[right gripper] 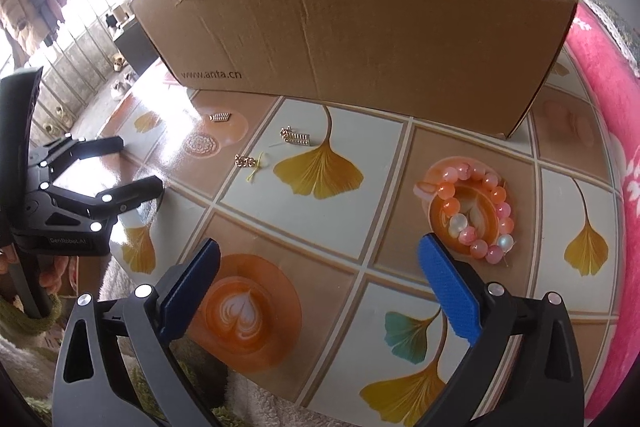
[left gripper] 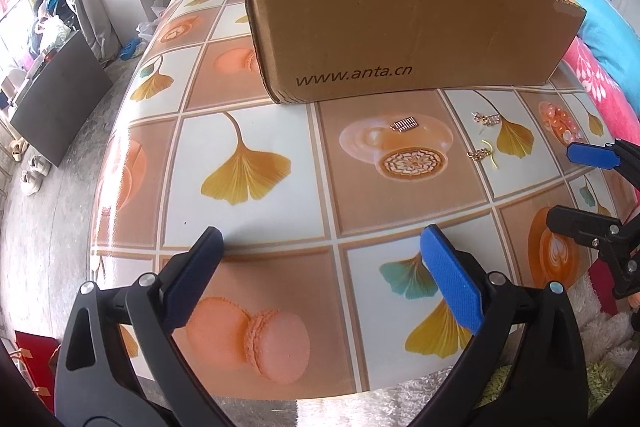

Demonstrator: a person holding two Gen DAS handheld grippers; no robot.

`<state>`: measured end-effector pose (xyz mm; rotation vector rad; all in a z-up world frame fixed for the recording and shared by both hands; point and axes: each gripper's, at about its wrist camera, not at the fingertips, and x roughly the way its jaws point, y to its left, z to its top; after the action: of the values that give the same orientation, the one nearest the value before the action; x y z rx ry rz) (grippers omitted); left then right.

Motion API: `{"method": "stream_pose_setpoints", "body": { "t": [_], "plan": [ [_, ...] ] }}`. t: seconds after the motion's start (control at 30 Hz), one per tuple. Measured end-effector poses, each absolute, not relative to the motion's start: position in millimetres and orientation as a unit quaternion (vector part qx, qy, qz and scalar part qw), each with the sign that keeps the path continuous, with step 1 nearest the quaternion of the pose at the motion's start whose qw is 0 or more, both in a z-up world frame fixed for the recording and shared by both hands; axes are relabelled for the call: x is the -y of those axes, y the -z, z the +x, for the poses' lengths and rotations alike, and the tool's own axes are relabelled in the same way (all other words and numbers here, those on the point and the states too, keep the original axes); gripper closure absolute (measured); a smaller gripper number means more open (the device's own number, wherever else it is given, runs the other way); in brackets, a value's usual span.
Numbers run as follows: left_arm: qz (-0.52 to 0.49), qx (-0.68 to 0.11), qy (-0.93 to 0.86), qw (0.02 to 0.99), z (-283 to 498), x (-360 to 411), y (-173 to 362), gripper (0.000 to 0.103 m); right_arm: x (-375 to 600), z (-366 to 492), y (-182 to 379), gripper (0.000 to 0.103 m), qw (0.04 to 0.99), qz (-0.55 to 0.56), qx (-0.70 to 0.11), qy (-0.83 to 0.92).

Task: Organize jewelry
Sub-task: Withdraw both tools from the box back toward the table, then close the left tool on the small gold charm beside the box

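- A bead bracelet [right gripper: 470,211] of pink, orange and pale beads lies flat in a closed ring on the table [right gripper: 360,267], so it has no clear long axis.
- A gold comb-shaped earring [right gripper: 297,136] lies flat, its long side running left to right in the right wrist view; a second, similar gold earring [right gripper: 220,116] lies further left, also lengthwise across the view.
- A short gold chain piece [right gripper: 243,160] with a yellow thread lies between and nearer than the two earrings.
- The table wears a glossy cloth printed with ginkgo leaves, macarons and coffee cups.
- A torn cardboard box [right gripper: 360,39] printed "www.anta.cn" stands at the far side, just behind the jewelry.
- A pink floral blanket [right gripper: 600,107] sits to the right; a bright window and hanging clothes show on the left.
- The right gripper [right gripper: 320,279] hovers with its jaws spread wide and empty; the bracelet lies just ahead of its right finger.
- The left gripper [left gripper: 320,267] also has its jaws wide apart, holding nothing, well apart from the jewelry to its front right.
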<state>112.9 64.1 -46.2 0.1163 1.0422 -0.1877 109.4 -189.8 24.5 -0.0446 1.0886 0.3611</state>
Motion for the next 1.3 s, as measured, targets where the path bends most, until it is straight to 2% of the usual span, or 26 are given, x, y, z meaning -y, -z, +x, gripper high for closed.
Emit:
{"method": "stream_pose_setpoints", "body": {
  "t": [0.2,0.33,0.6,0.83,0.87,0.97,1.03,1.07,1.2,1.3],
  "plan": [
    [0.055,-0.491,0.089,0.865,109,-63,45,0.007,185,110,-24,0.006,0.835,-0.046,-0.516,-0.187],
    [0.055,-0.486,0.090,0.868,106,-62,45,0.007,196,115,-31,0.006,0.828,0.007,-0.524,-0.198],
    [0.056,-0.483,0.091,0.869,104,-60,43,0.007,207,132,-58,0.007,0.853,0.065,-0.473,-0.211],
    [0.058,-0.434,0.105,0.893,104,-52,25,0.008,201,154,-50,0.024,0.853,0.077,-0.474,-0.204],
    [0.058,-0.428,0.109,0.895,106,-50,23,0.010,200,155,-49,0.026,0.853,0.077,-0.475,-0.202],
    [0.061,-0.418,0.127,0.897,114,-39,21,0.031,198,162,-44,0.036,0.851,0.079,-0.482,-0.194],
    [0.057,-0.421,0.143,0.894,122,-31,24,0.039,197,166,-42,0.044,0.850,0.083,-0.484,-0.193],
    [0.058,-0.422,0.149,0.892,125,-27,24,0.046,196,167,-41,0.045,0.849,0.083,-0.484,-0.193],
    [0.058,-0.423,0.173,0.888,132,-16,27,0.061,193,172,-38,0.054,0.851,0.074,-0.483,-0.192],
    [0.061,-0.433,0.177,0.882,143,-13,35,0.072,192,174,-34,0.055,0.849,0.075,-0.486,-0.192]
  ]
}}
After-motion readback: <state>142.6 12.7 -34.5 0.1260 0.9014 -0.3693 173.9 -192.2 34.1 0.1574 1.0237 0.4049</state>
